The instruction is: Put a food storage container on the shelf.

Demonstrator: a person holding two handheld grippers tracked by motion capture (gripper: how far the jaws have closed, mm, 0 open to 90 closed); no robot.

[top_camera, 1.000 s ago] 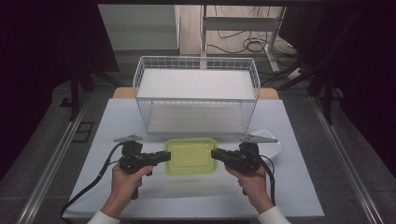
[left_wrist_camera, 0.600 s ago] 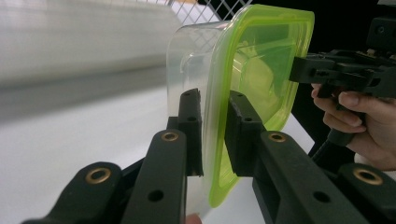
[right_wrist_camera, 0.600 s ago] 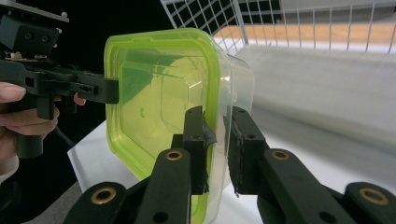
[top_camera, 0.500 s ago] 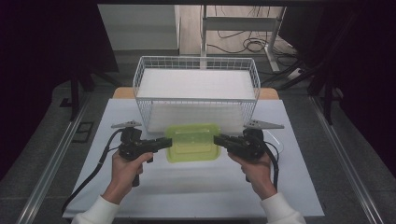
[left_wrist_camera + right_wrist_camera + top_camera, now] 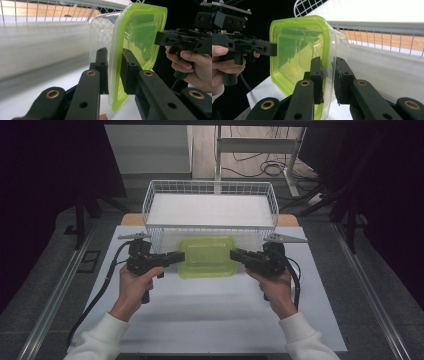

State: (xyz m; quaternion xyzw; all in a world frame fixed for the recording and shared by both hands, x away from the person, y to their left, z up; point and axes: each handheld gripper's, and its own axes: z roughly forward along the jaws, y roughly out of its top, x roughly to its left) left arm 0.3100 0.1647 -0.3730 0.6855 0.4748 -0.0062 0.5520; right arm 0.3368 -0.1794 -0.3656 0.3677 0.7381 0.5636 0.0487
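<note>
A clear plastic container with a yellow-green lid point(image 5: 207, 257) hangs level above the white table, just in front of the wire basket. My left gripper point(image 5: 181, 256) is shut on the lid's left rim and my right gripper point(image 5: 234, 255) is shut on its right rim. In the left gripper view my jaws point(image 5: 115, 53) pinch the green rim of the container point(image 5: 140, 32), and the right gripper point(image 5: 160, 38) bites the far edge. In the right gripper view my jaws point(image 5: 329, 62) clamp the container point(image 5: 297, 47) rim, with the left gripper point(image 5: 273, 49) on the opposite side.
A white wire basket point(image 5: 150, 200) with a white liner stands at the back of the table point(image 5: 210, 320), directly behind the container. Its mesh wall point(image 5: 50, 10) point(image 5: 387, 32) is close by. Cables trail from both grippers toward the front edge.
Both hands have lifted the container off the table and carried it away from the person, toward the basket. Both grips stay the same.
</note>
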